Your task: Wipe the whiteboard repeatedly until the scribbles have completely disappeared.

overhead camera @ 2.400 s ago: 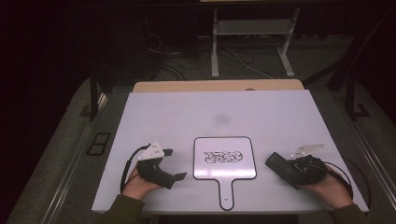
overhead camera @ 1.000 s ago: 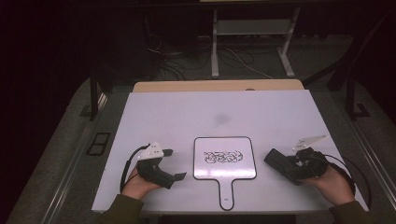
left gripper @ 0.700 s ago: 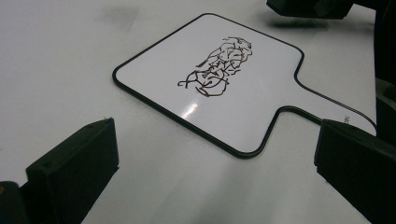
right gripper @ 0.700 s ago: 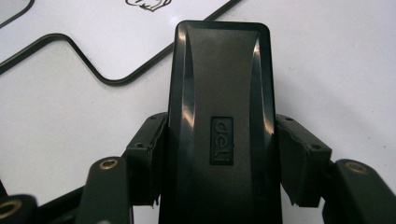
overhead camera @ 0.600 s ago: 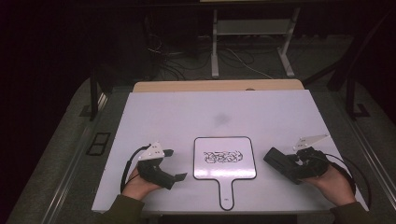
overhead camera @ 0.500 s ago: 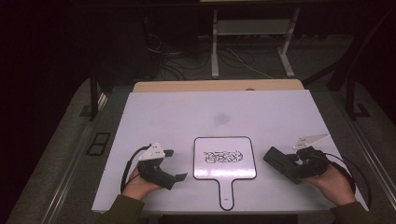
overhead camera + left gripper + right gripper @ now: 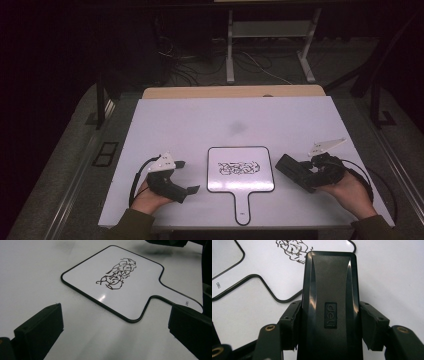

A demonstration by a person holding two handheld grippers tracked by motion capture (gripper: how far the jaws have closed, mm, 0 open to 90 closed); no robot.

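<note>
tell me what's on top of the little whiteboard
A black scribble sits in the middle of the whiteboard; nothing else rests on it. The eraser in the right gripper is beside it. In the right gripper view the eraser covers part of the scribble.

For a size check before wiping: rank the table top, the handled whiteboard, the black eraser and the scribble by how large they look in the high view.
1. Table top, largest by far.
2. Handled whiteboard.
3. Black eraser, held in the right gripper.
4. Scribble on the board, looking about as large as the eraser, so their order is unsure.
</note>
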